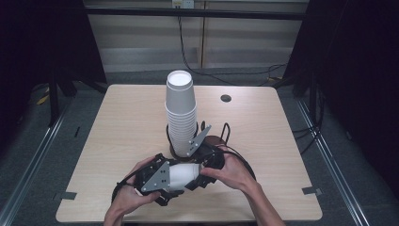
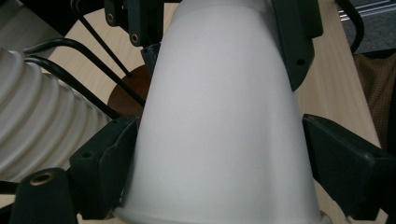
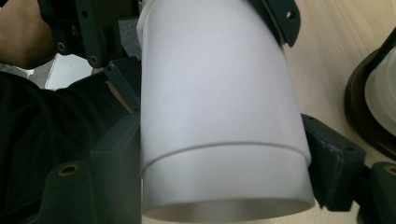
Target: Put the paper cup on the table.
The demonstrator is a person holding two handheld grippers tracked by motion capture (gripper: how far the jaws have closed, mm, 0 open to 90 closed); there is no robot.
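A white cup (image 1: pixel 184 173) is gripped by the jaws of both the left gripper (image 1: pixel 162 181) and right gripper (image 1: pixel 200 170); two nested cups seemingly being separated. Opposing pulls come next, near the stack (image 1: pixel 180 113).

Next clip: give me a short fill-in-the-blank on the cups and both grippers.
1. The left gripper and right gripper both clamp white nested ____.
2. The tall stack stands on a round ____ base.
3. The held cups lie ____, not upright.

Missing words: cups; brown; sideways
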